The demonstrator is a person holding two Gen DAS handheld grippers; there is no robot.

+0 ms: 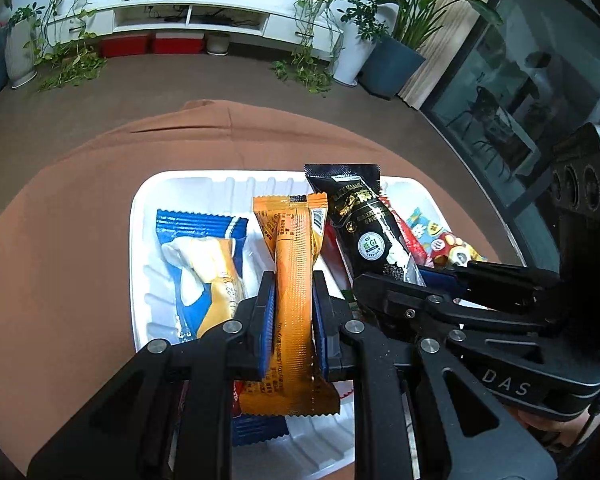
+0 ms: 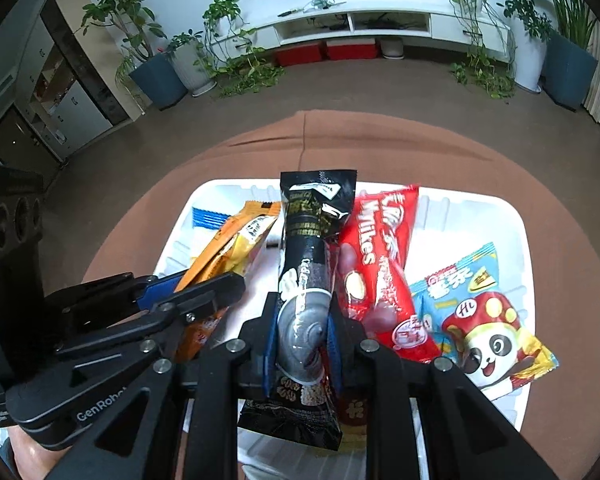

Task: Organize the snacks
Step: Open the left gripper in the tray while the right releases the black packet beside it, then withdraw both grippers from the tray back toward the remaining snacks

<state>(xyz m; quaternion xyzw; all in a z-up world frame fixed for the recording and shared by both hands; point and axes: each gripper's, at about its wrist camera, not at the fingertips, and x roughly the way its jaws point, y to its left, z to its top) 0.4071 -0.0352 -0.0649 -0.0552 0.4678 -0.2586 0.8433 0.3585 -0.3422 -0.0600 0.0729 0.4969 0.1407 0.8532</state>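
A white tray (image 1: 140, 216) sits on a round brown-clothed table and also shows in the right wrist view (image 2: 516, 240). My left gripper (image 1: 294, 292) is shut on an orange snack packet (image 1: 294, 264) held over the tray. My right gripper (image 2: 302, 320) is shut on a black sesame snack packet (image 2: 312, 240), right beside the left one. The black packet (image 1: 364, 216) and right gripper (image 1: 392, 280) show in the left wrist view. In the tray lie a blue packet (image 1: 204, 256), a red Wikes packet (image 2: 380, 256) and a light-blue panda packet (image 2: 480, 312).
The table edge drops to a brown floor (image 1: 140, 92). Beyond are potted plants (image 1: 396, 56), a white low cabinet (image 1: 188, 20) with red boxes (image 1: 152, 44) beneath, and a glass-fronted cabinet (image 1: 520, 92) at the right.
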